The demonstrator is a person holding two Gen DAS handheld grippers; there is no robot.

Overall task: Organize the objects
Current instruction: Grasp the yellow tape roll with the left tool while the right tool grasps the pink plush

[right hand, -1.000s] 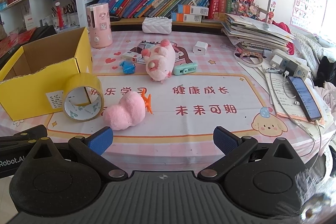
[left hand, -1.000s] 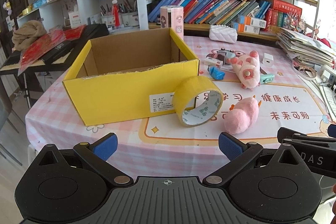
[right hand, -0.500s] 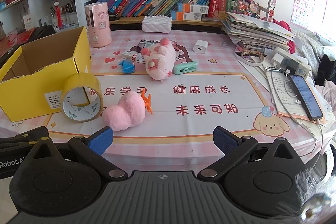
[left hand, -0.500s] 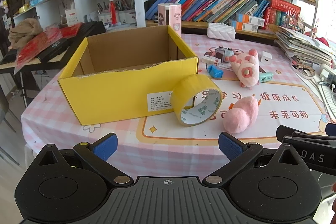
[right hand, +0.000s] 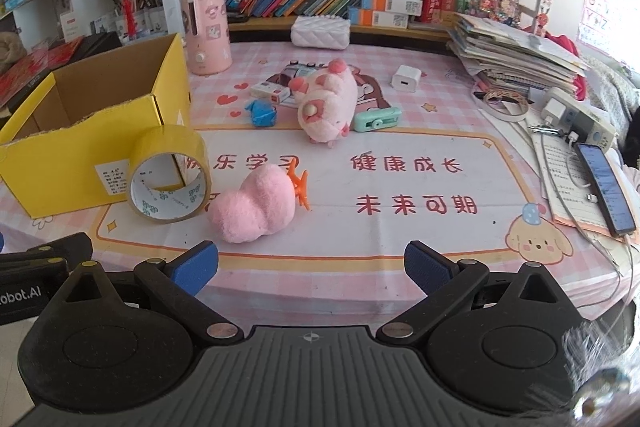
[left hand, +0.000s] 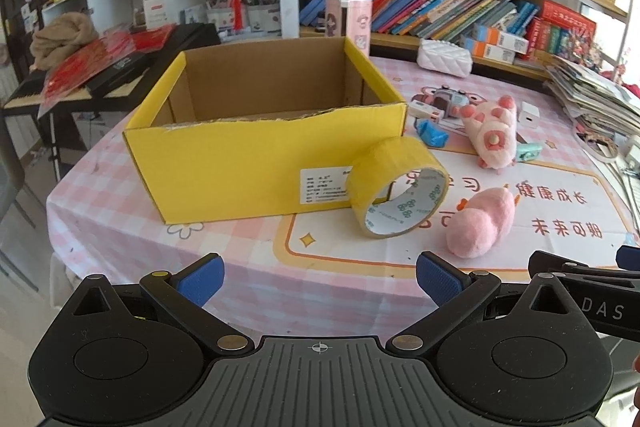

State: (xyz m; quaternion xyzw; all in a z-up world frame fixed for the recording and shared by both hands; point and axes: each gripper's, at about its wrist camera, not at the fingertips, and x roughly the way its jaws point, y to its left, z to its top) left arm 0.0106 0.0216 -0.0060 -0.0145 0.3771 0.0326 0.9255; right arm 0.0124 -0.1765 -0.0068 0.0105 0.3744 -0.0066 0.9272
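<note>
L gripper (left hand: 318, 277) and R gripper (right hand: 311, 267): jaws apart, empty, at table edge. Box (left hand: 240, 167) empty. Tape roll (left hand: 396, 187) on edge, touching box; risk: nudge rolls it. Pink plush (right hand: 256, 209) beside tape.

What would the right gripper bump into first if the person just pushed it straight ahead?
Probably the pink plush toy. The right gripper hangs open at the table's near edge, and that toy lies closest ahead, slightly left of centre. Dead centre looks like bare mat up to the pink pig plush; depth is hard to judge.
</note>
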